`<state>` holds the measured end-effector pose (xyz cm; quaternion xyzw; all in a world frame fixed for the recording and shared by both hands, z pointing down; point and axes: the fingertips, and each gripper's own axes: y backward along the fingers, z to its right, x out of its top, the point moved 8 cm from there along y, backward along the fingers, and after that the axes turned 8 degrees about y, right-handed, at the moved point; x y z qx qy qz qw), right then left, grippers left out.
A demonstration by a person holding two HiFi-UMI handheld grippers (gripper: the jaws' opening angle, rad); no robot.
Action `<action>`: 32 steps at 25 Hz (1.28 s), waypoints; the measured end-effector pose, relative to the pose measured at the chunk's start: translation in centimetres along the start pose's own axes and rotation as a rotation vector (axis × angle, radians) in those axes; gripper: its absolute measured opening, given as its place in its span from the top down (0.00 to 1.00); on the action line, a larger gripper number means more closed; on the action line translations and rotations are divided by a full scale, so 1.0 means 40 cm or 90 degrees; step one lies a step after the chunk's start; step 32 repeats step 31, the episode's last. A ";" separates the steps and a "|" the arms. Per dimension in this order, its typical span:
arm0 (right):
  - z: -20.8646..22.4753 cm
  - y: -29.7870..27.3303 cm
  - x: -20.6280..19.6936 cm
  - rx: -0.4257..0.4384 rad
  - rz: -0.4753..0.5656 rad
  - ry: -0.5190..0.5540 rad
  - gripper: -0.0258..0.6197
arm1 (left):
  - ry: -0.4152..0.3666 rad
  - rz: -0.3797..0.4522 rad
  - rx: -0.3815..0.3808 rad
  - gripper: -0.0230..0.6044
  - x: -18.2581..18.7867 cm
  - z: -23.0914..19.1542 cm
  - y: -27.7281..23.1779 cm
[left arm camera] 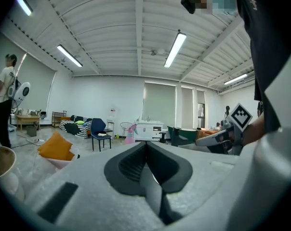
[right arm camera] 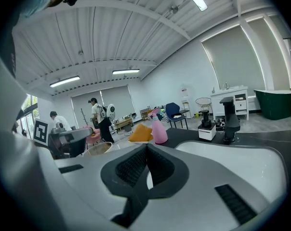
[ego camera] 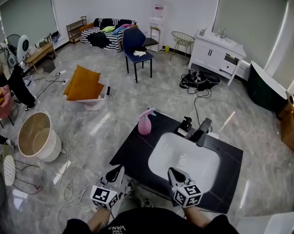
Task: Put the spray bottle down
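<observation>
Black counter (ego camera: 132,157) has the pink spray bottle (ego camera: 145,123) upright by its far corner, open floor beyond. Your left gripper (ego camera: 119,170) and right gripper (ego camera: 172,171) are at the near edge, jaws pressed together, empty.

No legible text; white print on black shirt (ego camera: 119,226) unreadable.

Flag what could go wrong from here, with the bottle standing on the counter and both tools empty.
1. The bottle stands upright close to the far left edge of the counter. A bump there could likely tip it onto the floor.
2. The left tool and the right tool are both shut. If the bottle needs moving inward, reaching for it without opening first may push it over.
</observation>
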<state>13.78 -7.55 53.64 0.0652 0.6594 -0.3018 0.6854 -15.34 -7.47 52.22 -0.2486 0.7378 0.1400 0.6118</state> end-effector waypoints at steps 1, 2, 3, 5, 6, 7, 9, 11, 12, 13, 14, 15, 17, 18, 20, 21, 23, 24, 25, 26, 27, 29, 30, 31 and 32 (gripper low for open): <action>-0.007 0.004 -0.005 0.003 -0.004 0.002 0.96 | 0.002 -0.004 0.005 0.95 -0.004 0.004 0.012; -0.014 0.008 -0.010 0.005 -0.008 0.004 0.96 | 0.003 -0.010 0.009 0.95 -0.009 0.008 0.023; -0.019 0.011 -0.014 0.006 -0.013 0.006 0.96 | 0.004 -0.017 0.013 0.95 -0.014 0.012 0.031; -0.029 0.017 -0.023 0.009 -0.020 0.009 0.96 | 0.005 -0.027 0.019 0.95 -0.024 0.020 0.045; -0.033 0.021 -0.028 0.010 -0.024 0.011 0.96 | 0.006 -0.029 0.021 0.95 -0.029 0.024 0.052; -0.037 0.025 -0.033 0.011 -0.026 0.014 0.96 | 0.006 -0.030 0.021 0.95 -0.033 0.029 0.059; -0.044 0.029 -0.039 0.011 -0.031 0.019 0.96 | 0.008 -0.028 0.023 0.95 -0.038 0.034 0.071; -0.046 0.027 -0.042 0.011 -0.033 0.020 0.96 | 0.012 -0.025 0.025 0.95 -0.042 0.034 0.078; -0.048 0.025 -0.042 0.011 -0.032 0.021 0.96 | 0.013 -0.025 0.027 0.95 -0.044 0.032 0.080; -0.050 0.023 -0.042 0.010 -0.031 0.022 0.96 | 0.013 -0.025 0.028 0.95 -0.046 0.030 0.083; -0.052 0.021 -0.041 0.010 -0.029 0.024 0.96 | 0.014 -0.025 0.028 0.95 -0.047 0.028 0.085; -0.054 0.019 -0.039 0.010 -0.028 0.025 0.96 | 0.014 -0.025 0.027 0.95 -0.047 0.027 0.086; -0.055 0.018 -0.034 0.008 -0.025 0.027 0.96 | 0.013 -0.026 0.025 0.95 -0.045 0.027 0.084; -0.055 0.018 -0.031 0.007 -0.024 0.028 0.96 | 0.012 -0.026 0.024 0.95 -0.043 0.028 0.081; -0.054 0.019 -0.027 0.005 -0.021 0.028 0.96 | 0.011 -0.025 0.019 0.95 -0.039 0.032 0.074; -0.053 0.020 -0.026 0.004 -0.021 0.027 0.96 | 0.010 -0.025 0.015 0.95 -0.037 0.034 0.069; -0.050 0.021 -0.026 0.002 -0.021 0.024 0.96 | 0.008 -0.025 0.008 0.95 -0.034 0.038 0.058; -0.050 0.022 -0.025 0.001 -0.021 0.023 0.96 | 0.008 -0.026 0.005 0.95 -0.032 0.040 0.053; -0.049 0.021 -0.024 0.001 -0.020 0.022 0.96 | 0.007 -0.027 0.003 0.95 -0.030 0.040 0.049; -0.048 0.021 -0.023 0.000 -0.019 0.021 0.96 | 0.006 -0.028 0.000 0.95 -0.028 0.040 0.044; -0.046 0.019 -0.020 0.000 -0.017 0.020 0.96 | 0.005 -0.029 -0.001 0.95 -0.027 0.040 0.039; -0.040 0.014 -0.016 -0.001 -0.014 0.020 0.96 | 0.004 -0.030 -0.005 0.95 -0.027 0.040 0.027; -0.036 0.012 -0.015 -0.001 -0.013 0.020 0.96 | 0.004 -0.030 -0.007 0.95 -0.027 0.040 0.020; -0.032 0.009 -0.014 -0.002 -0.011 0.020 0.96 | 0.003 -0.030 -0.009 0.95 -0.027 0.040 0.014; -0.032 0.009 -0.014 -0.002 -0.011 0.020 0.96 | 0.003 -0.030 -0.009 0.95 -0.027 0.040 0.014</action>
